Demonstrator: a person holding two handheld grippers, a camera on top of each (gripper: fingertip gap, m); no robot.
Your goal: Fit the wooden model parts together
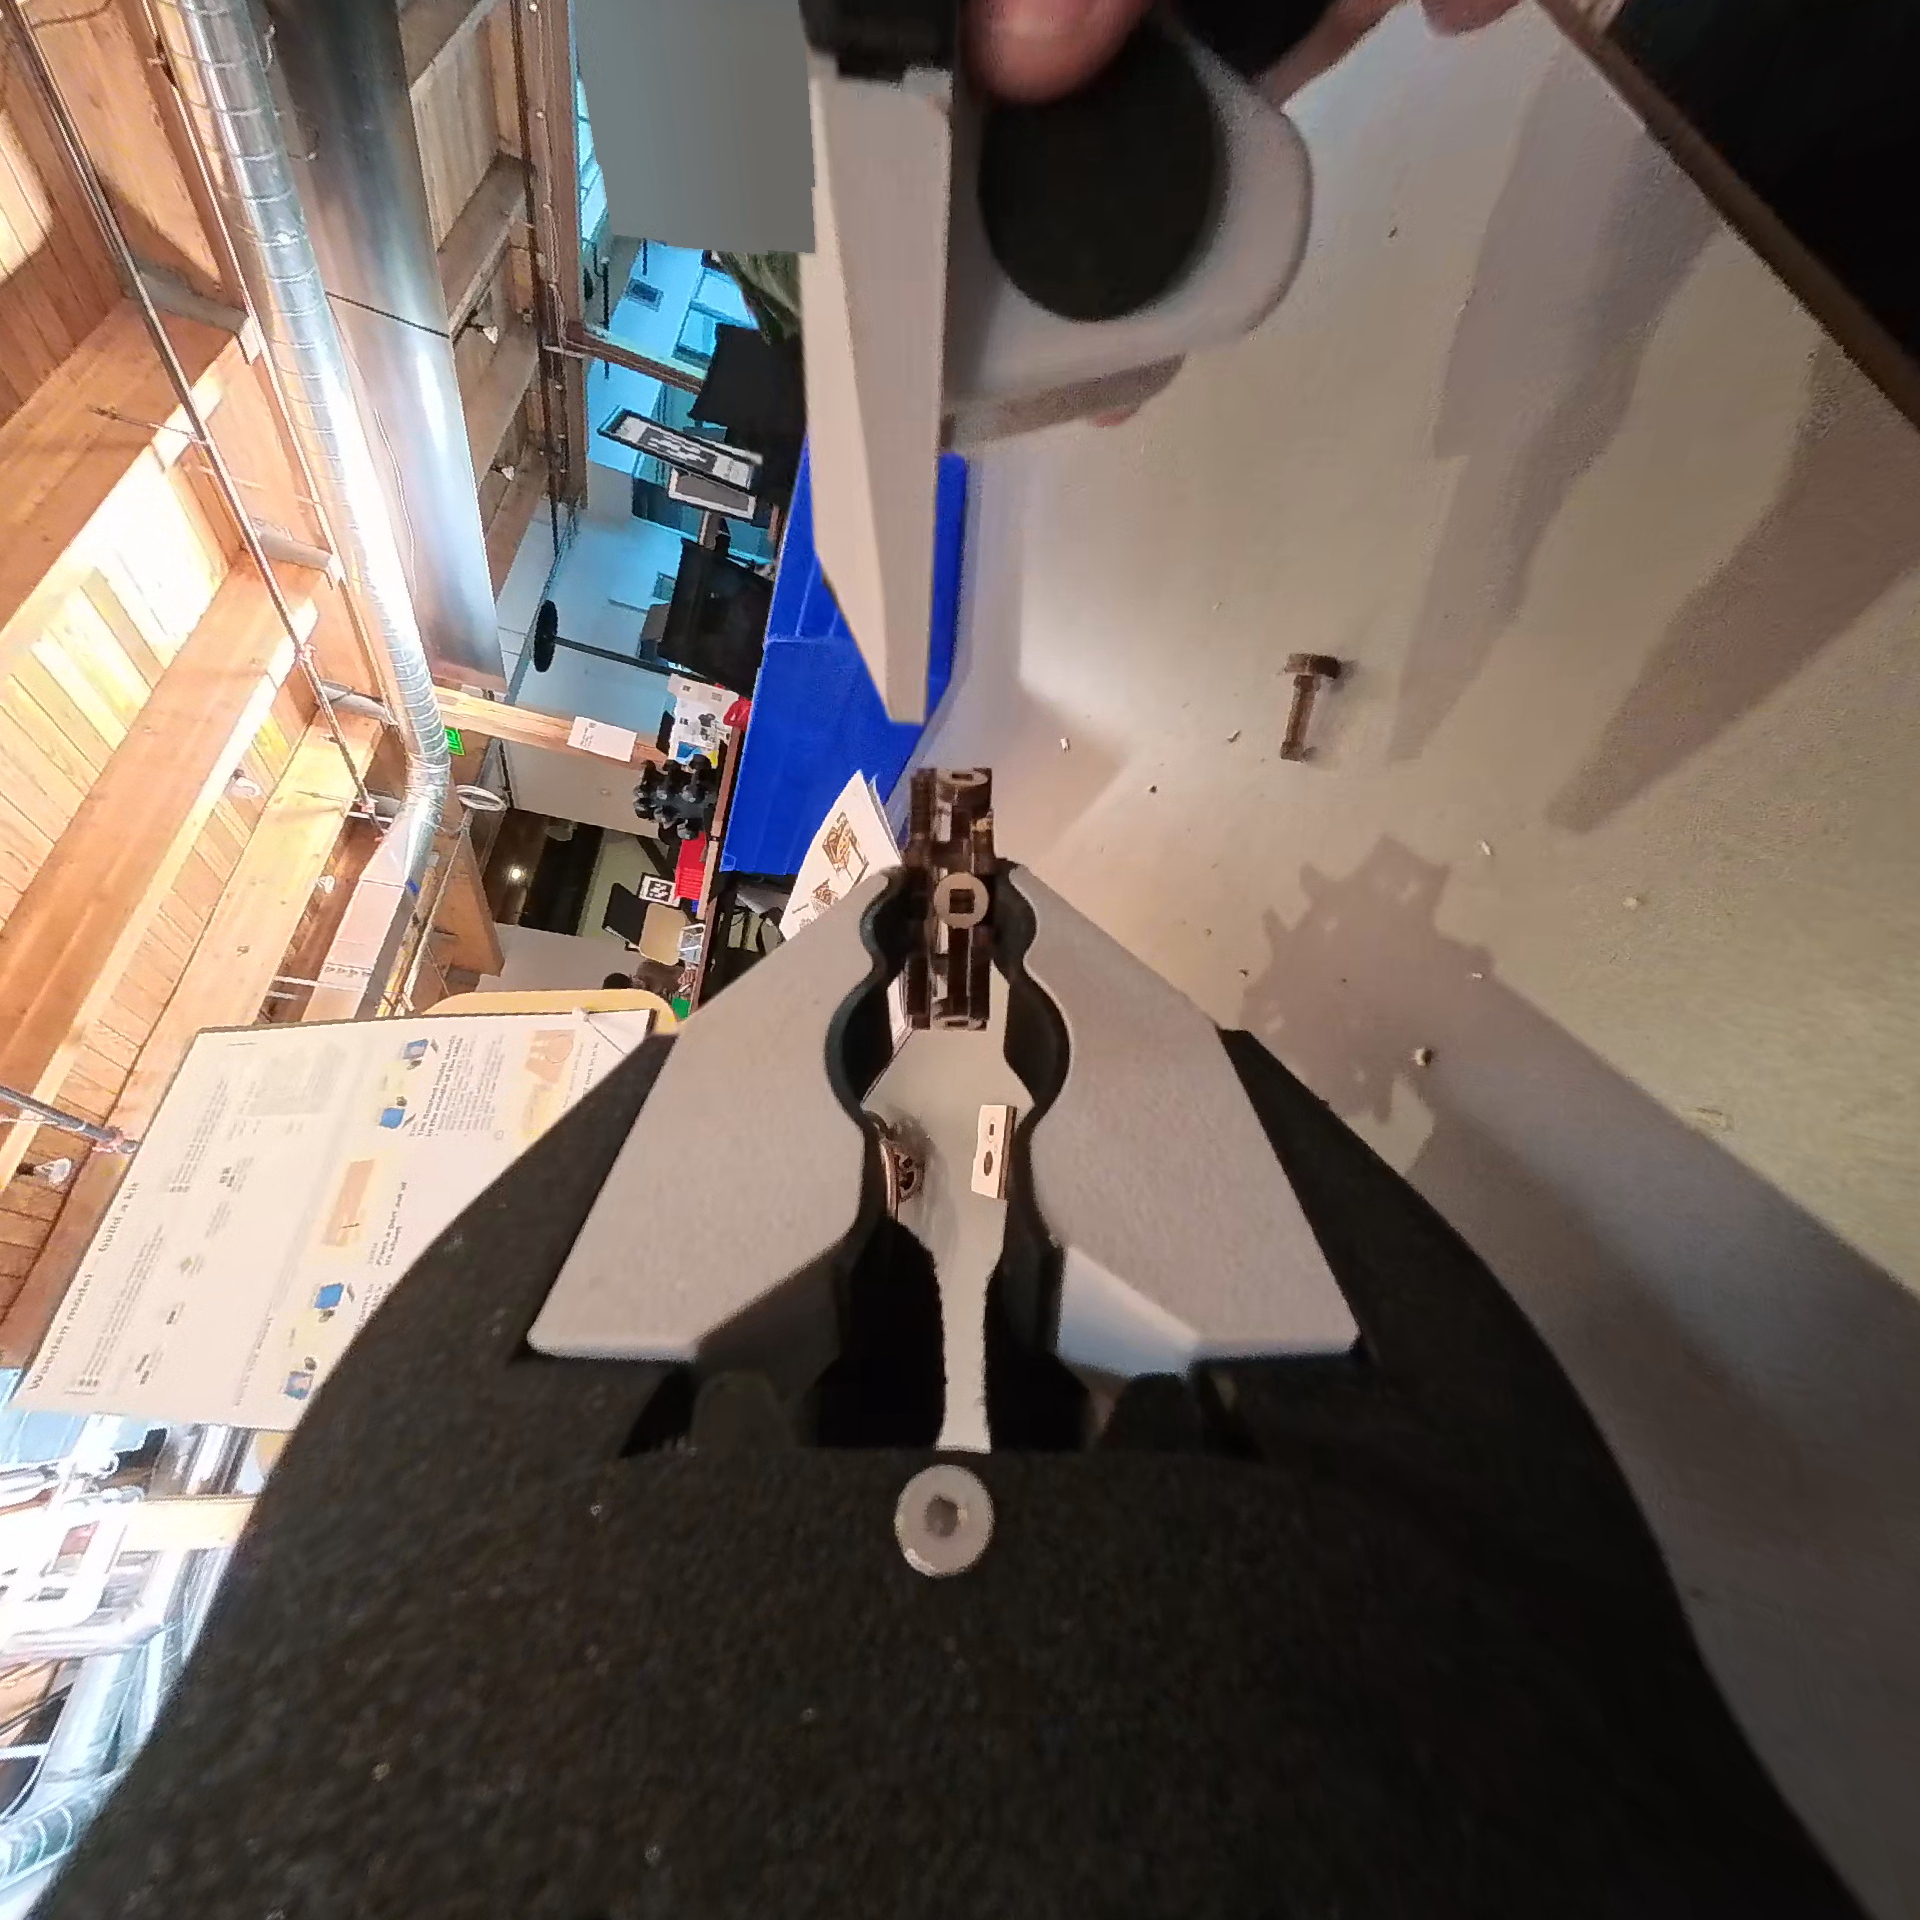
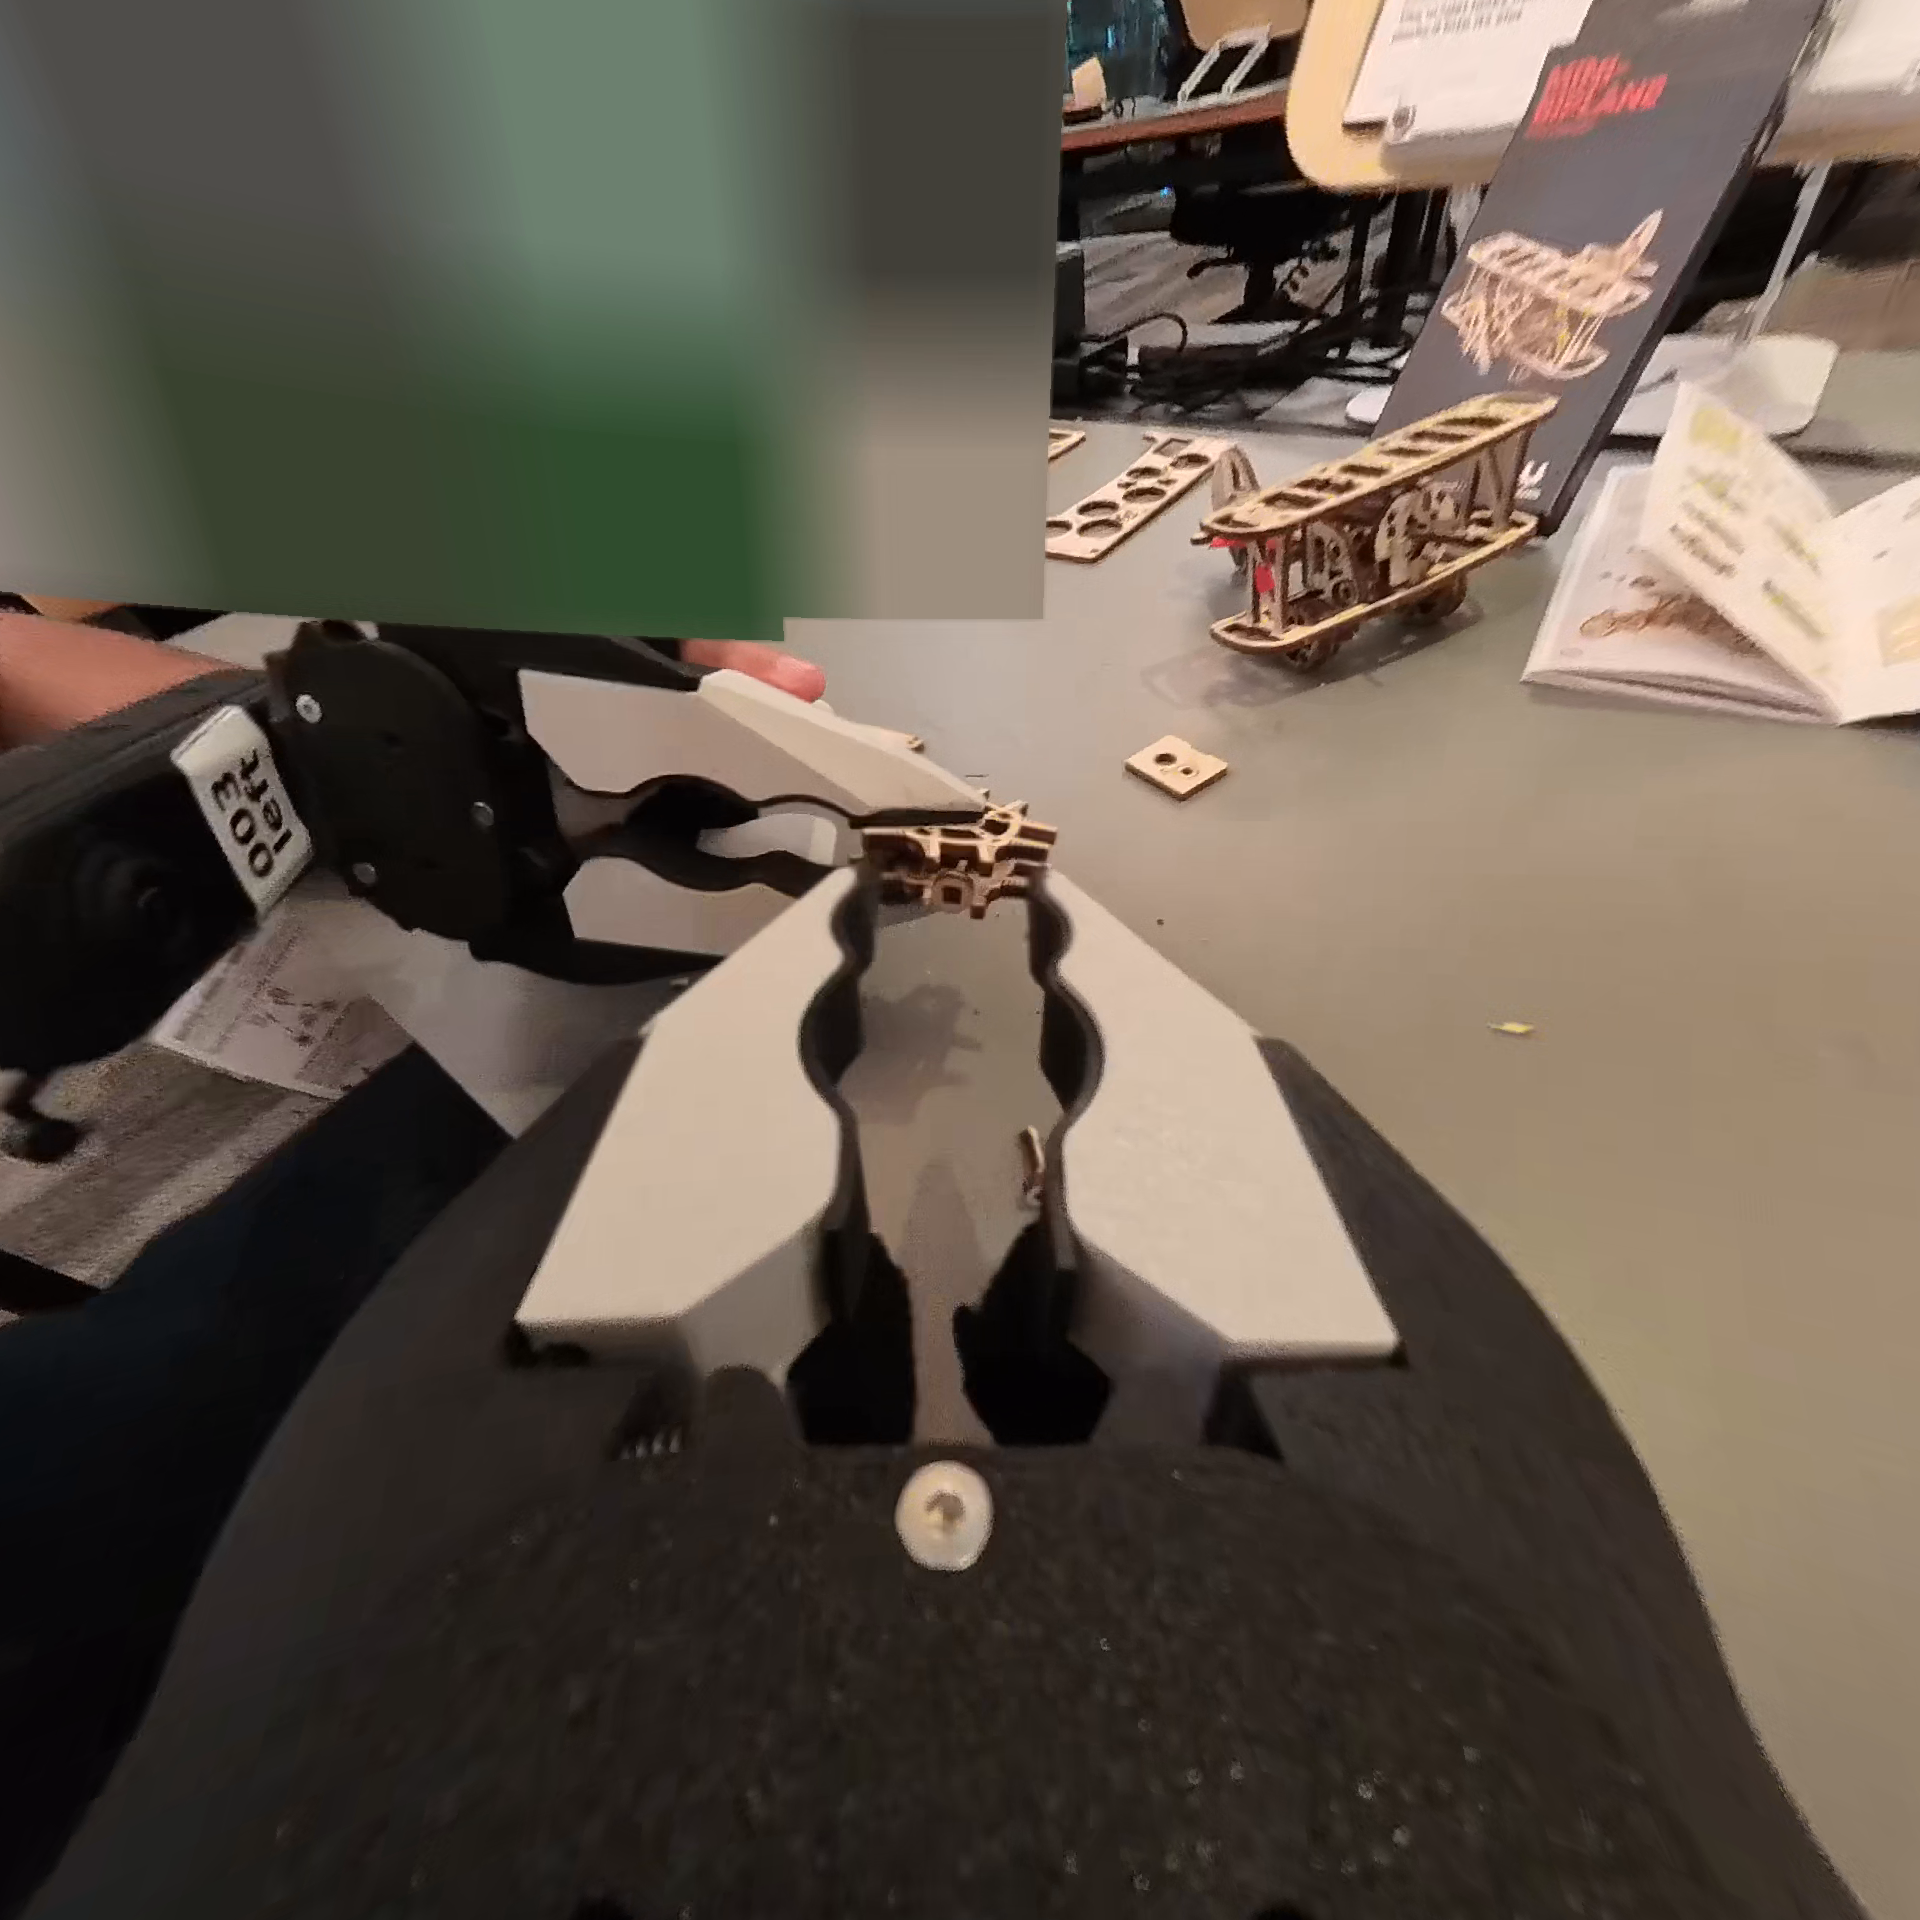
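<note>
Grey desk [image 2: 1455,935] has a finished-looking wooden biplane [image 2: 1361,540] sitting there, but both claws, left [image 1: 951,883] and right [image 2: 951,883], are clamped on one small wooden sub-assembly [image 2: 961,857], so fitting's unfinished I'd guess.

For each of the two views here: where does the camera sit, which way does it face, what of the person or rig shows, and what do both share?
Left wrist view: rides the left gripper, rolled sideways, facing the grey table; the right gripper's handle shows above.
Right wrist view: rides the right gripper, level, facing the wooden biplane; the left gripper enters from the left.
Shared: the small wooden assembly, pinched by both.
</note>
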